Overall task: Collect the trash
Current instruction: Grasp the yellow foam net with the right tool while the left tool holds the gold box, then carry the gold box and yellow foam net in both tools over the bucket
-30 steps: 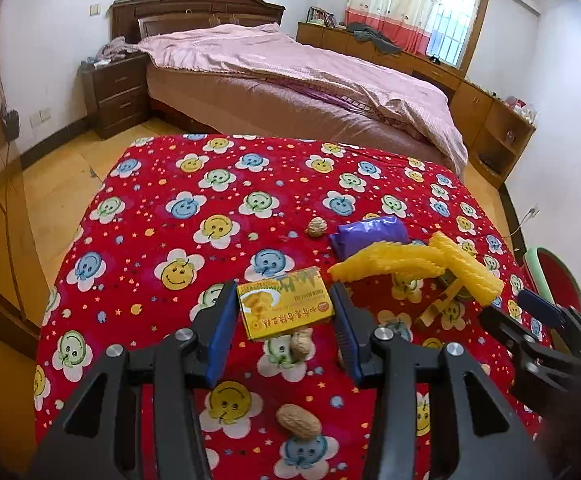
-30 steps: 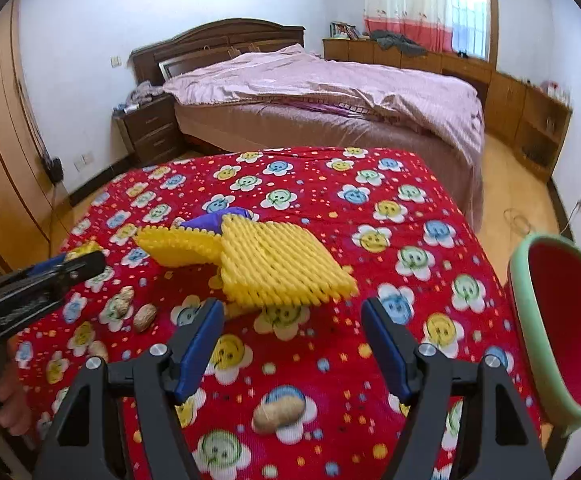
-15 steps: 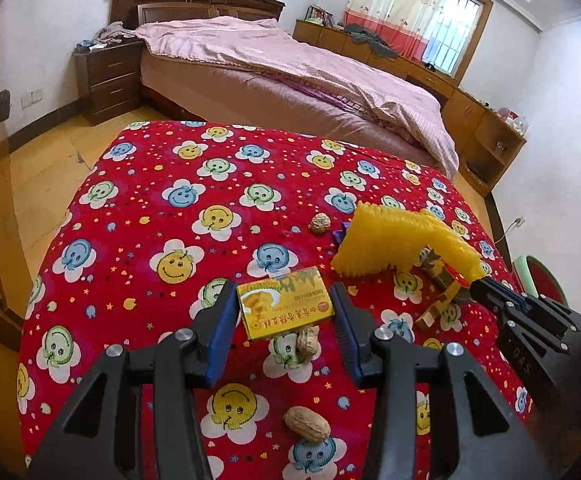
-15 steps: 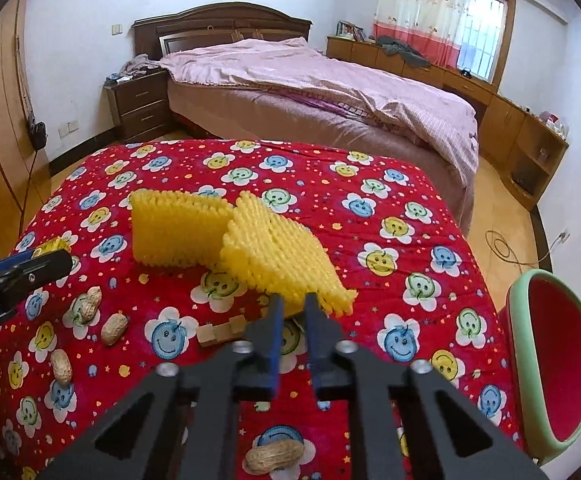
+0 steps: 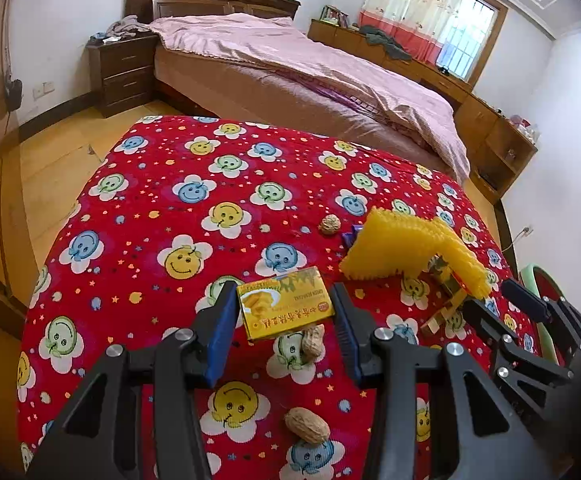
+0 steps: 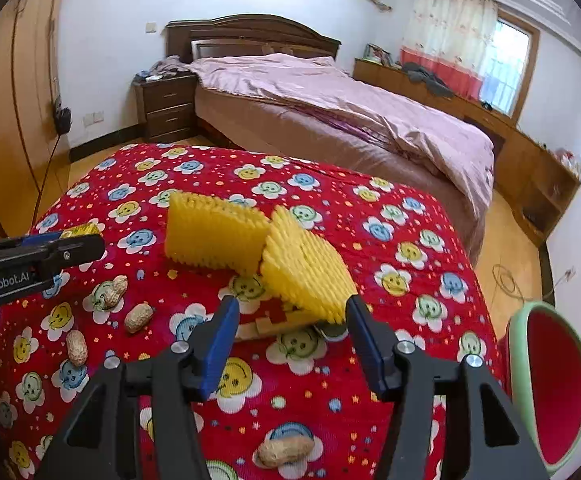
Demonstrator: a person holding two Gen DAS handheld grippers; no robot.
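Observation:
A yellow carton lies on the red smiley cloth, right between the fingertips of my open left gripper; the pads do not touch it. Yellow foam netting lies folded on the cloth just ahead of my open right gripper; it also shows in the left wrist view. A small wooden piece sticks out under the netting. Peanuts lie around: one below the left gripper, one below the right. A purple wrapper peeks from behind the netting.
A green bin with a red inside stands off the table's right edge. More peanuts lie at the left, a walnut farther back. A bed and nightstand stand beyond the table.
My right gripper was open, shut half a second ago close to the netting, and is now open again. The netting has shifted and stands more folded up. The left gripper stays around the carton.

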